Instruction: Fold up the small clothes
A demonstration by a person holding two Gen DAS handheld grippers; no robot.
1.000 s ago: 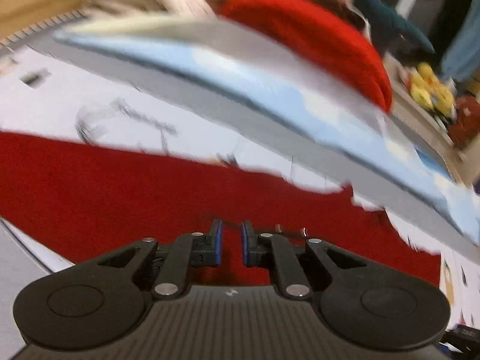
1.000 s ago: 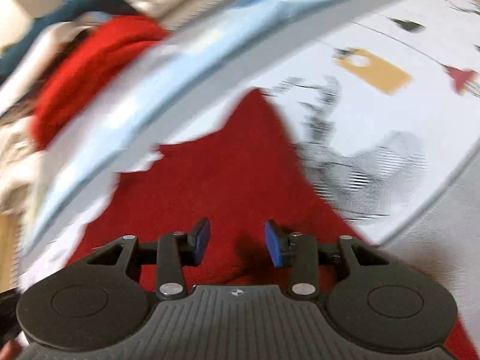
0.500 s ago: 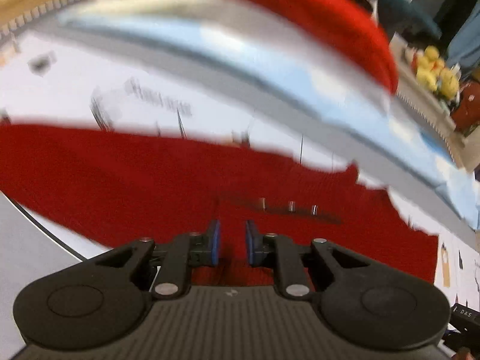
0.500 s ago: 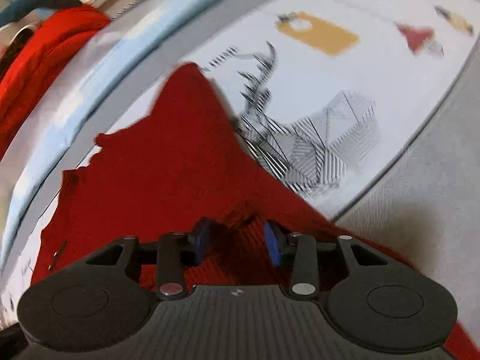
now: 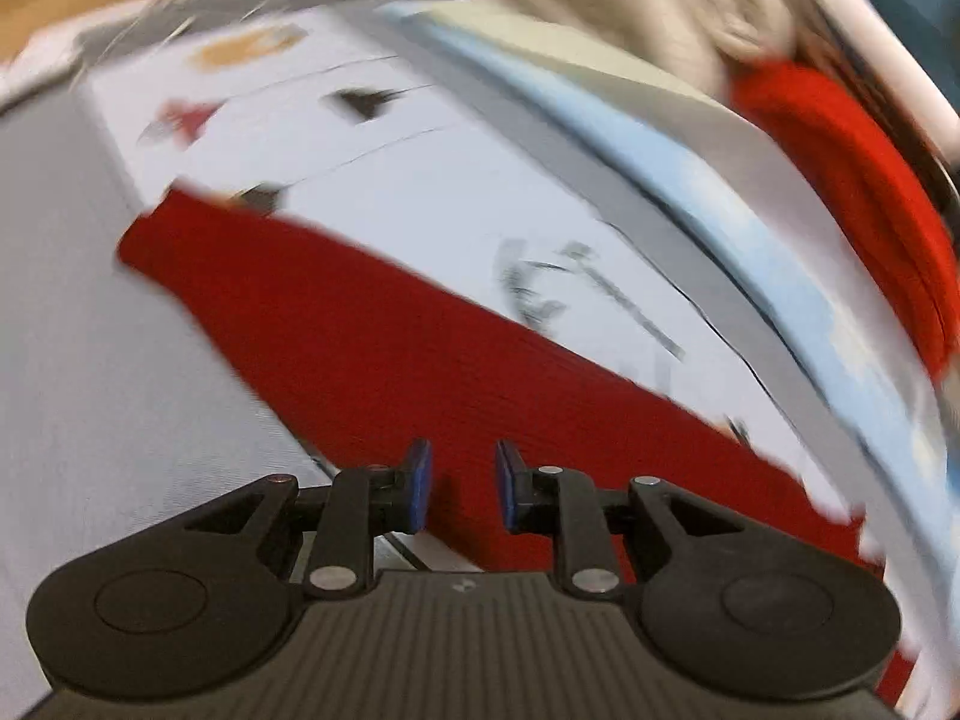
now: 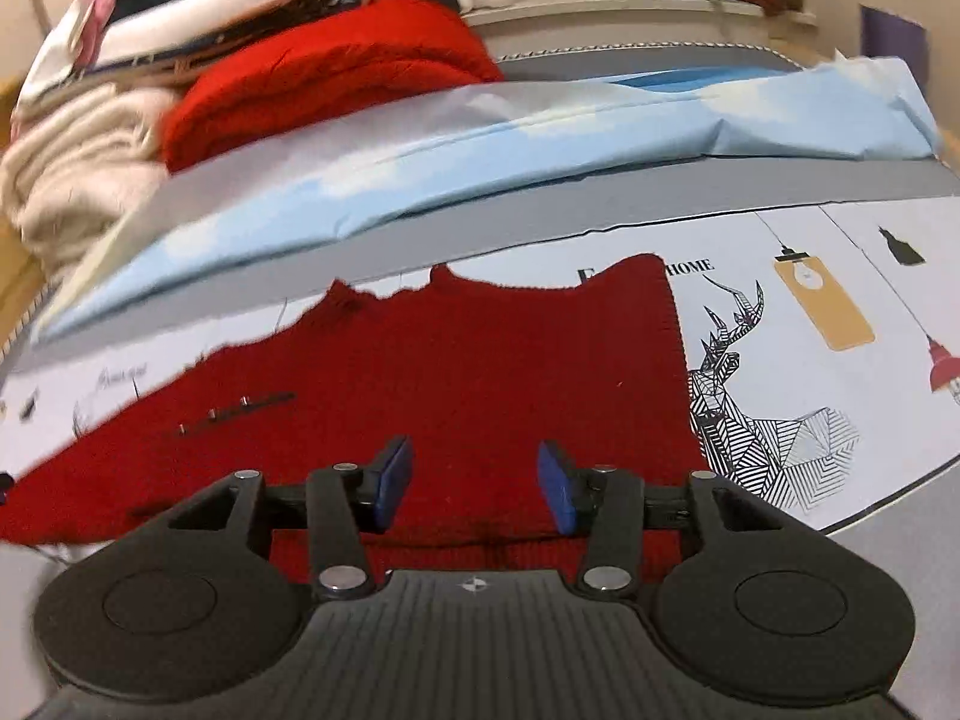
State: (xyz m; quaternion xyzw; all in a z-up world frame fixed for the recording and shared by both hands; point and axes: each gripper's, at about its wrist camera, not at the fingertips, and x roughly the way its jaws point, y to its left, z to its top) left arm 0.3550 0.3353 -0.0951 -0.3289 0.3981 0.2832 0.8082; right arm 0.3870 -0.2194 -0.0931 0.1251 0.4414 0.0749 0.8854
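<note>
Hovering over the red knit garment (image 6: 480, 372), right gripper (image 6: 474, 483) gapes wide; left gripper (image 5: 459, 486) slightly parted.

A folded light-blue sheet (image 6: 540, 138) walls off the far side of the printed mat (image 6: 840, 276); behind it a red knit (image 6: 336, 72) and cream blanket (image 6: 72, 162) pile up. Bare mat lies open right of the red sweater (image 6: 480, 372).
</note>
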